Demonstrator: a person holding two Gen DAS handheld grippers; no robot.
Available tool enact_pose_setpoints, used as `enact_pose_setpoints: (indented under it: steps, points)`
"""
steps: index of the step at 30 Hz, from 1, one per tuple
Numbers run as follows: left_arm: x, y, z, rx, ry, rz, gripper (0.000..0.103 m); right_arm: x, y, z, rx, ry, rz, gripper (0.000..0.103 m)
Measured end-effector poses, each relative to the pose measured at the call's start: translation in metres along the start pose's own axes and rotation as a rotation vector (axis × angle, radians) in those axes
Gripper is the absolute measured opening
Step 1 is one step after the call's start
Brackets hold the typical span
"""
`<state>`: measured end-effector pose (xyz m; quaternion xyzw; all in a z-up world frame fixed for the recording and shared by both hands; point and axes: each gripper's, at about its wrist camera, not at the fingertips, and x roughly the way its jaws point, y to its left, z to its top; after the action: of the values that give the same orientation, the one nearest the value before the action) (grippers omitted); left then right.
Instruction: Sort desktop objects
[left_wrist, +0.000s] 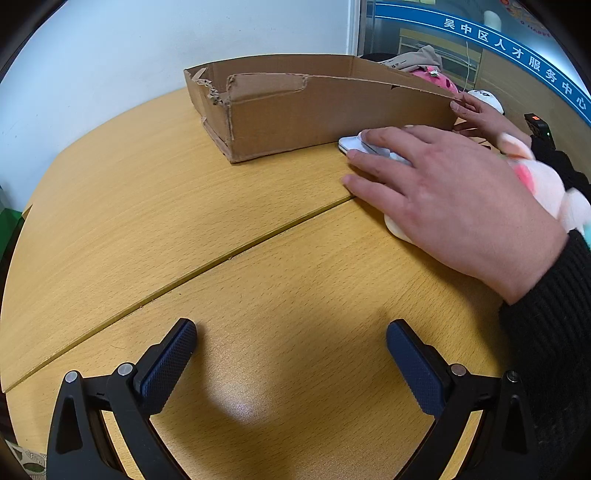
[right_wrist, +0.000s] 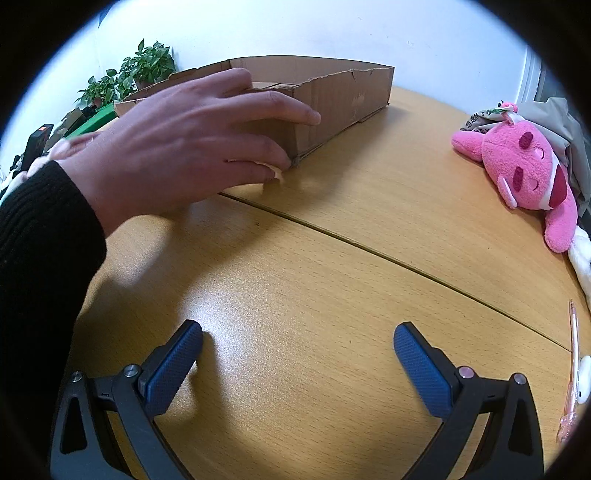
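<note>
A shallow torn cardboard box (left_wrist: 332, 110) stands on the wooden table; it also shows in the right wrist view (right_wrist: 332, 96). A bare hand (left_wrist: 443, 192) rests on a white mouse (left_wrist: 354, 144) beside the box, with a pale pink plush (left_wrist: 543, 177) behind it. The same hand (right_wrist: 177, 140) shows in the right wrist view, over a white object (right_wrist: 275, 170). A second hand (left_wrist: 480, 114) touches the box's right end. My left gripper (left_wrist: 291, 354) is open and empty above the table. My right gripper (right_wrist: 297, 354) is open and empty too.
A bright pink plush (right_wrist: 524, 170) lies at the table's right edge, with grey cloth (right_wrist: 561, 122) behind it. A pink pen (right_wrist: 572, 365) and a small white item (right_wrist: 584, 376) lie near the right edge. Potted plants (right_wrist: 133, 74) stand at the back left. The table seam (right_wrist: 369, 247) runs diagonally.
</note>
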<state>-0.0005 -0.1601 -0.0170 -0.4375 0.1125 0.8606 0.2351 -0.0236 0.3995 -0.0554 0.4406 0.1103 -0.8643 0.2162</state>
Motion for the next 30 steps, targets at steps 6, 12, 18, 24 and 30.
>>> enact_pose_setpoints:
  steps: [6, 12, 18, 24, 30]
  points:
    - [0.0003, 0.0001, -0.0004, 0.000, 0.000, 0.000, 0.103, -0.0001, 0.0000, -0.0002, 0.000, 0.000, 0.000, 0.103]
    - [0.0001, -0.0005, -0.0009, 0.000, 0.000, 0.000, 0.103, 0.0003, -0.0004, 0.0003, 0.000, 0.000, 0.000, 0.103]
    - [0.0003, -0.0008, -0.0017, 0.000, 0.000, 0.000, 0.103, -0.0001, -0.0001, -0.0002, 0.000, 0.000, 0.000, 0.103]
    - [0.0004, -0.0011, -0.0023, 0.000, 0.000, 0.001, 0.103, 0.0002, 0.0000, 0.0000, 0.000, 0.000, -0.001, 0.103]
    - [0.0002, -0.0014, -0.0031, 0.000, -0.001, 0.001, 0.103, -0.0003, 0.0004, -0.0006, 0.001, -0.001, -0.001, 0.103]
